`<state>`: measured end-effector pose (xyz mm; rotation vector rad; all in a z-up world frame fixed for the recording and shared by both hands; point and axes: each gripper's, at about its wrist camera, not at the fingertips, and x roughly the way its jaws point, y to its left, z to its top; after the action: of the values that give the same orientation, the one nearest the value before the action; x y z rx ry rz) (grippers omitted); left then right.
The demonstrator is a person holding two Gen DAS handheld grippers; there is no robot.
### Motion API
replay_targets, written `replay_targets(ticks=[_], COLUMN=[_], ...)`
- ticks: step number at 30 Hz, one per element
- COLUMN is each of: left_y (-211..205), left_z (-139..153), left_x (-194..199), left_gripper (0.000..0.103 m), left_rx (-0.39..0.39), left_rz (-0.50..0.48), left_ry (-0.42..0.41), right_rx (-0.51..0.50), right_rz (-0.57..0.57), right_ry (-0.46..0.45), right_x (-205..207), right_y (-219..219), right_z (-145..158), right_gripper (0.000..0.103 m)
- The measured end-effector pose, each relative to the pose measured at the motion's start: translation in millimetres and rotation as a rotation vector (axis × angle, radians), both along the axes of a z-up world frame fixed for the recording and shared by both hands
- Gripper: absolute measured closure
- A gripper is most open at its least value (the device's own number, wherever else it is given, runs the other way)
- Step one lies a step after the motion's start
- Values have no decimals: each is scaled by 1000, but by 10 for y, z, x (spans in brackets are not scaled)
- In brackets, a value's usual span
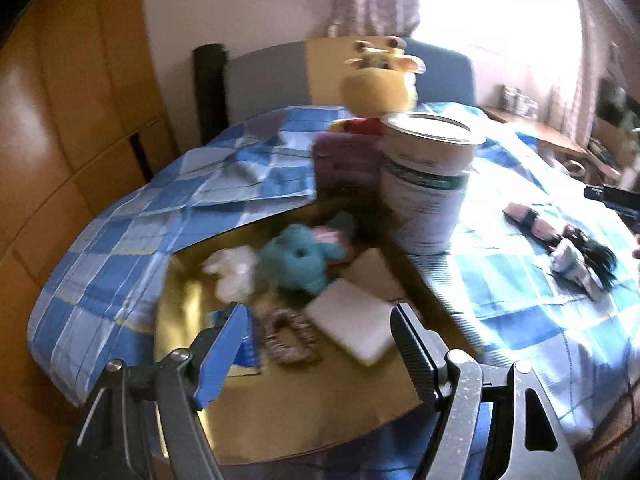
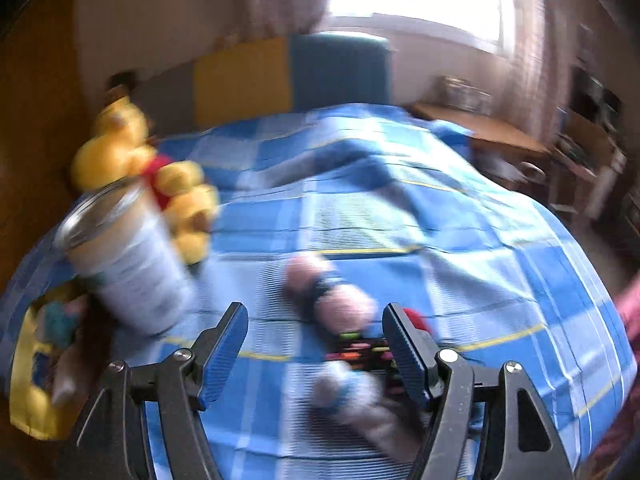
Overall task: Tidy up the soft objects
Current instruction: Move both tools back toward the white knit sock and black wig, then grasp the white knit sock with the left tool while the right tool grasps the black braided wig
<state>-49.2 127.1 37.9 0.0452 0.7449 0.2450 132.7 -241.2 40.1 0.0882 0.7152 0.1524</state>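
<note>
In the right wrist view, a pink rolled sock (image 2: 320, 292) with a dark band is seen lying on the blue checked bedspread (image 2: 460, 220), its long axis running from upper left to lower right of the frame. It lies just above the gap of the right gripper (image 2: 316, 344), whose jaws are spread apart with nothing clasped. A grey-white sock (image 2: 352, 396) lies lower, between the fingers, though blur keeps contact from being judged.

In the left wrist view, the left gripper (image 1: 320, 344) is likewise released, held over a gold tray (image 1: 188, 288) at the lower centre. A teal plush toy (image 1: 300, 260) lies above the gap, with a white pad (image 1: 352, 320) nearer the right finger and a patterned scrunchie (image 1: 288, 336) between the fingers. A tall tin (image 1: 428, 184) stands upright at centre.
</note>
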Motion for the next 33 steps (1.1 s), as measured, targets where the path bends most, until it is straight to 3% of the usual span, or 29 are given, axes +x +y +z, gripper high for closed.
replay_targets(ticks=[4,6,10,24,29,33], left_y=[-322,-478,-760,-1441,-1677,-1930], left_z=[-47,-87,-184,-540,-586,-615], left_x=[169,249,411,794,952,1139], left_gripper=[28,28,28,29,50,52], left_rx=[9,9,-22,-104,-166,-230], left_rz=[-88,-129,-205,-386,-457,-515], left_ry=[28,44,81,213,240,269], right_rx=[81,142,243,480,508,525], right_rz=[-164,-240,-301,-428,-432,-418], right_ry=[15,94,81,230,233,223], right_x=[44,112,94,62,65,57], right_y=[-471,-695,-944,-1302,-1327,-1318], right_z=[-249,-363,-359,-672,-672,-642], right_gripper=[32,32,32,32,32,32])
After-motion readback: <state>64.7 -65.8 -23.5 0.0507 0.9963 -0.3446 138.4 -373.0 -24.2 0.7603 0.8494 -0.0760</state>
